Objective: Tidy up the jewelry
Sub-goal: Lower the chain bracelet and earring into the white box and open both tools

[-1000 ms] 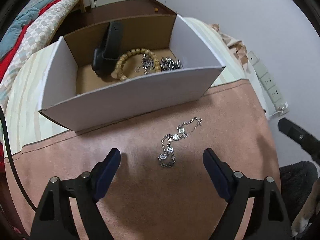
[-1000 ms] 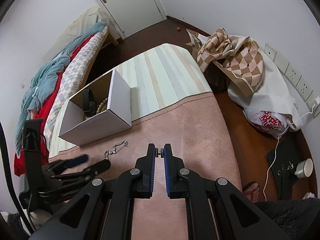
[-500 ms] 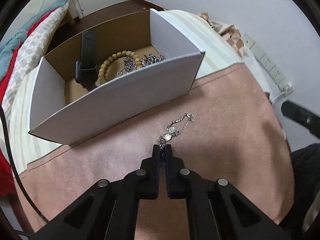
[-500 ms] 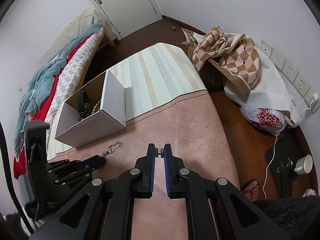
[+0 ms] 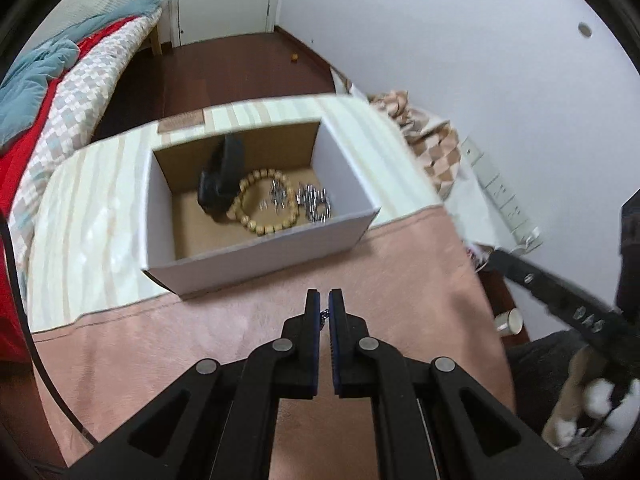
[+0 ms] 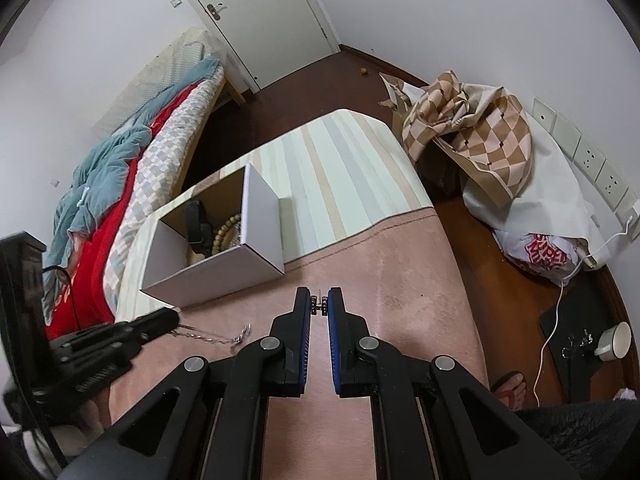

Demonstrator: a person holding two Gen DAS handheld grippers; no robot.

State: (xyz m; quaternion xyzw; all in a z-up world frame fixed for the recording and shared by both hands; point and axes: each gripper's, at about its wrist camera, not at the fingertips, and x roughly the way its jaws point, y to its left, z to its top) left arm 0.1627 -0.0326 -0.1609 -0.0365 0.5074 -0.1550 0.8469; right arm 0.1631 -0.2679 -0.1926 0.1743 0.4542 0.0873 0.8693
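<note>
Right wrist — chain (image 6: 208, 335) now airborne

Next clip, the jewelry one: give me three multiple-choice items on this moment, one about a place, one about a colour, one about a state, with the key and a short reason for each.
1. Where does the wooden bead bracelet lie?
A. On the pink cloth
B. Inside the white box
C. On the floor

2. What colour is the cloth that the white box partly stands on, nearest the grippers?
A. Pink
B. Green
C. Black

3. What is the left gripper doing?
A. Standing wide open over the box
B. Shut on a silver chain
C. Shut on the bead bracelet

Key: 1 B, the beads rest on the box floor beside a black item. 2 A, the pink cloth spreads under both grippers. 3 B, the right wrist view shows the silver chain hanging from its closed tips.
</note>
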